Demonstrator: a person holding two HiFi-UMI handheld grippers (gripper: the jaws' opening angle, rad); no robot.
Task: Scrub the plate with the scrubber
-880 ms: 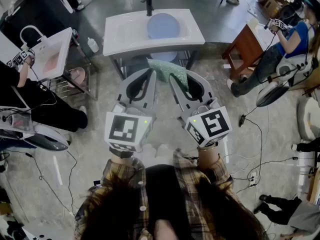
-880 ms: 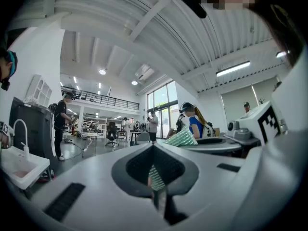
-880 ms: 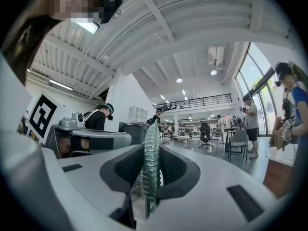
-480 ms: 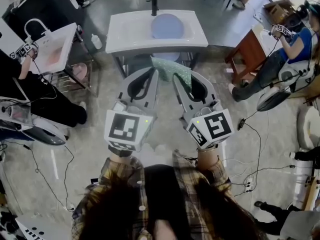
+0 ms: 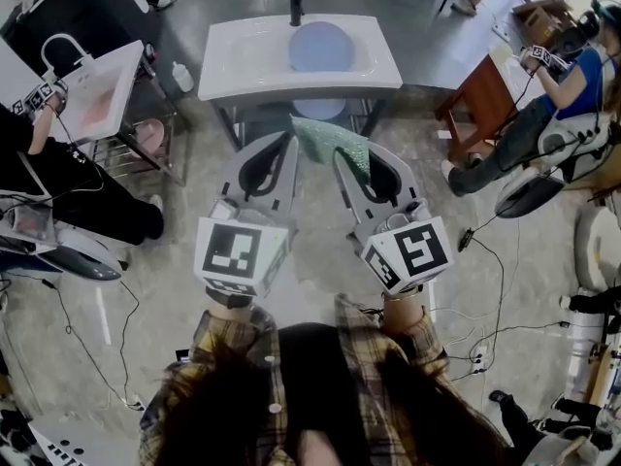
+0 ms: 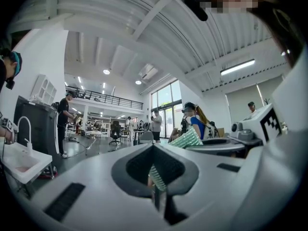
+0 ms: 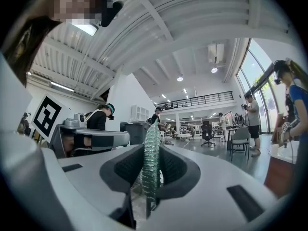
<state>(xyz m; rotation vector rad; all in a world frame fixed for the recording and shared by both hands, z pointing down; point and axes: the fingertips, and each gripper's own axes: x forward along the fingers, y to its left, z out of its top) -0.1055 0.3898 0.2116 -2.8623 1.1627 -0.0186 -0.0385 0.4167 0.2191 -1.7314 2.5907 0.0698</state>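
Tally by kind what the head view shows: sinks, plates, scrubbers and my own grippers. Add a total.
Sinks: 2, the white sink ahead and the sink at the left
Plates: 1, the blue plate in the white sink
Scrubbers: 1, the green scrubber, clamped in the right gripper
Grippers: 2, the right gripper and the left gripper, shut and empty
Total: 6

Bright, even daylight fills the hall through tall windows (image 6: 163, 100), helped by ceiling strip lights (image 6: 238, 66). Both gripper views bend strongly toward dark round edges, and the left tool (image 6: 154, 153), close to the lens, looks soft.
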